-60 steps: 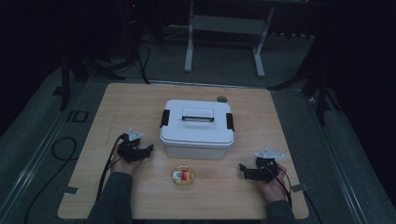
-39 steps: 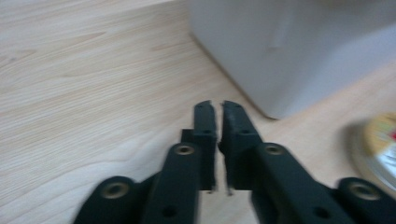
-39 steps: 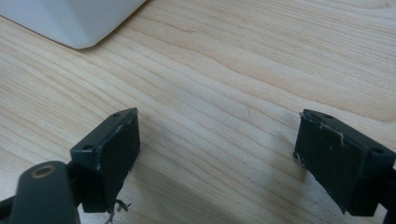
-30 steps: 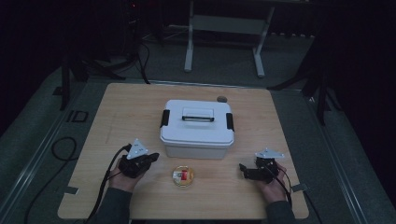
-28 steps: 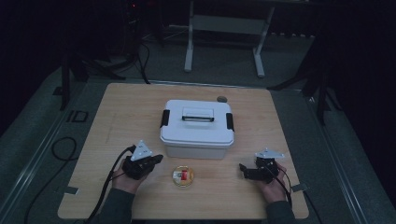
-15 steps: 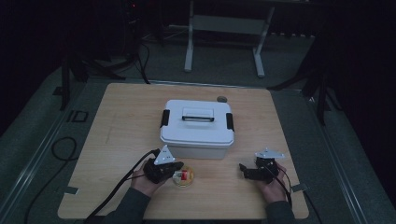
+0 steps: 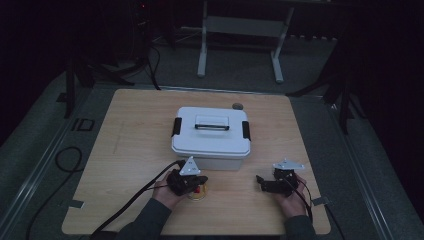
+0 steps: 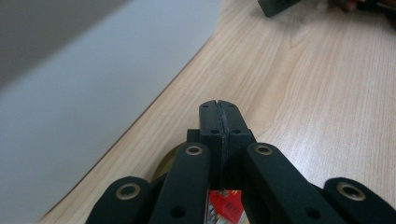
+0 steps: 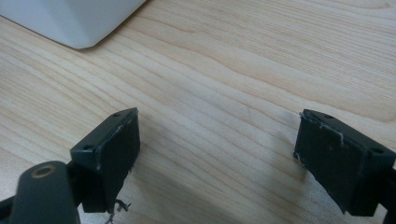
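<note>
Where wood grain runs, left gripper (image 8: pixel 219 108) pads meet flat.

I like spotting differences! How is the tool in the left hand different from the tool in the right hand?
The left tool has its jaws pressed shut, while the right tool has its jaws wide apart over bare wood. In the high view, the left tool hovers over the small round dish with something red in it; the right tool sits apart on the table, near nothing. Both are black, trail a cable, and sit in front of the white box.
</note>
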Demonstrator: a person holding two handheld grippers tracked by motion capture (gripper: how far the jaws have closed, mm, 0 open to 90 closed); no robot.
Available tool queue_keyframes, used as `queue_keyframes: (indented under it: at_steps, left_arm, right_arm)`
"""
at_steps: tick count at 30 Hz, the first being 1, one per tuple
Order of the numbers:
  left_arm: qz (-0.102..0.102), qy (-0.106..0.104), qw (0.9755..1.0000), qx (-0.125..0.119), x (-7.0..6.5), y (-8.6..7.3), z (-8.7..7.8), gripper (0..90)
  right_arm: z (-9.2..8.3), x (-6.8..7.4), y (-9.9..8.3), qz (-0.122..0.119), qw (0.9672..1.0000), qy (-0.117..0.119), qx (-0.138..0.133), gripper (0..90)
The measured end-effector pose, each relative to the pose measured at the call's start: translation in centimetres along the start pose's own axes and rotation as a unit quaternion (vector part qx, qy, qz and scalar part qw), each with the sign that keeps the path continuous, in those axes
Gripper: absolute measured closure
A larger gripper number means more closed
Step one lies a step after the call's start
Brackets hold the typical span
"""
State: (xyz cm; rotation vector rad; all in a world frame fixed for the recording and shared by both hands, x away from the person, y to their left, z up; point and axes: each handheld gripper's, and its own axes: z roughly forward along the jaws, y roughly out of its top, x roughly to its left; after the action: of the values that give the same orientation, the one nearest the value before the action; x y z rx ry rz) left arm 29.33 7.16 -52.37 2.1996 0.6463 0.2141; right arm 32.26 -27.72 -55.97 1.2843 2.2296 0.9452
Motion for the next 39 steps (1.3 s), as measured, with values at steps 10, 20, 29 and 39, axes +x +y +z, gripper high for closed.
queue_keyframes:
  at_steps: [10,20,29,39]
  left_arm:
    - [0.004,-0.011,0.9998,0.012,-0.3,0.2,1.4,90.0]
    - [0.018,0.000,0.9992,0.035,-0.4,0.1,1.5,90.0]
    - [0.025,0.008,0.9987,0.043,-0.2,-0.2,1.0,89.9]
    - [0.021,0.018,0.9984,0.050,0.5,-1.6,-0.8,90.0]
  right_arm:
    - [0.0,0.0,0.0,0.000,1.0000,0.000,0.000,13.7]
    - [0.0,0.0,0.0,0.000,1.0000,0.000,0.000,13.7]
    - [0.0,0.0,0.0,0.000,1.0000,0.000,0.000,13.7]
    - [0.0,0.0,0.0,0.000,1.0000,0.000,0.000,13.7]
